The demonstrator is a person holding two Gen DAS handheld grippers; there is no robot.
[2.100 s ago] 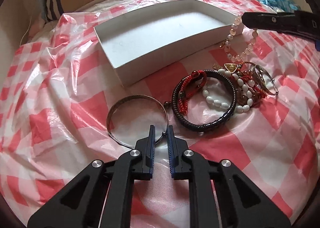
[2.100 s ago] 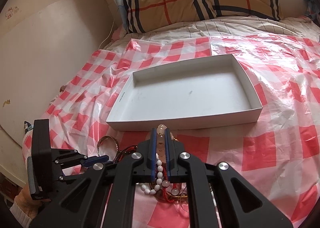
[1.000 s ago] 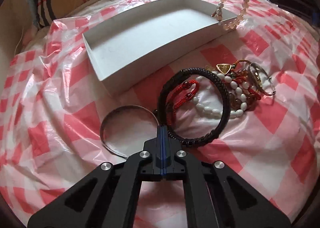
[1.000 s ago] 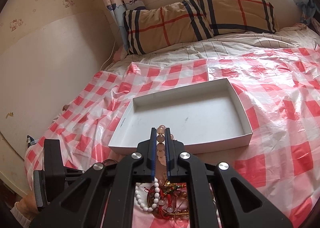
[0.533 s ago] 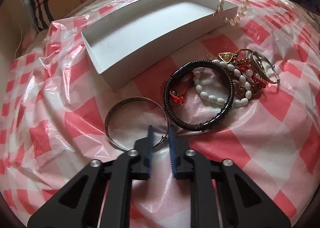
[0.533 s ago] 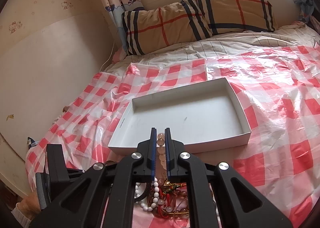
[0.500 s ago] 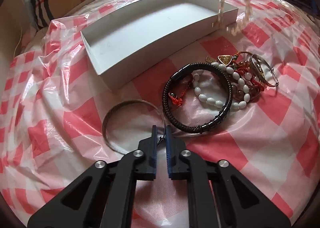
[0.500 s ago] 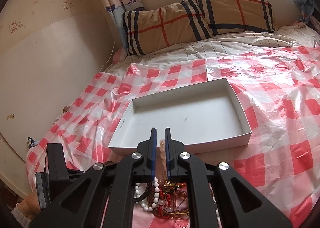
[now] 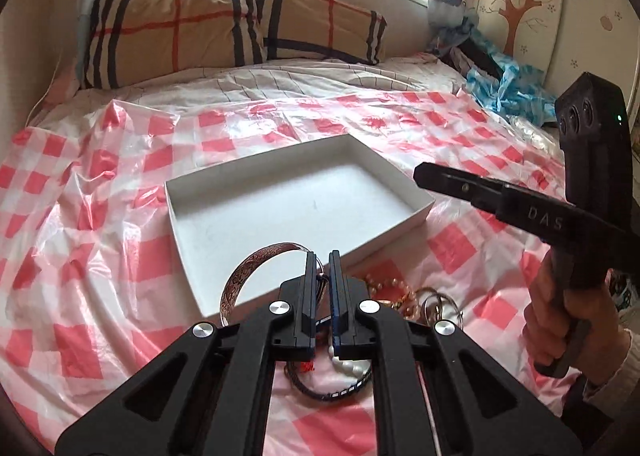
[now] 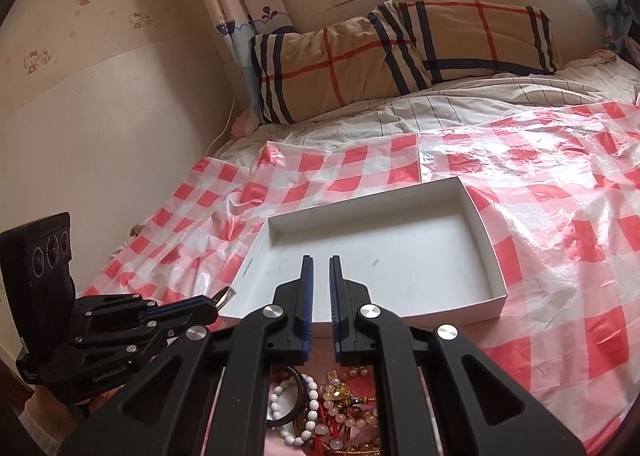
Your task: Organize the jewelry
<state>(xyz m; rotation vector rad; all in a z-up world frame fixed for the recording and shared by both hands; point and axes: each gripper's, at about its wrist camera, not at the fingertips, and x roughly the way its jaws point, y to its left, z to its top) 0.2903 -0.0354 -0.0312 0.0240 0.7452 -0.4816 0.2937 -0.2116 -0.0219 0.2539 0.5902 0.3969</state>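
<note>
My left gripper is shut on a thin engraved metal bangle and holds it in the air just before the near edge of the empty white box. It also shows at the left of the right wrist view with a bit of the bangle sticking out. My right gripper is slightly open and empty, over the near edge of the box. A pile of bead, cord and leather bracelets lies below both grippers, also seen in the left wrist view.
A red-checked plastic sheet covers the bed. A plaid pillow lies at the head, under the window. A wall runs along the left side. Blue crumpled plastic lies at the far right.
My left gripper closed on the metal bangle and lifted it off the sheet toward the box. My right gripper let go of the pale bead bracelet; it no longer hangs from the fingers.
</note>
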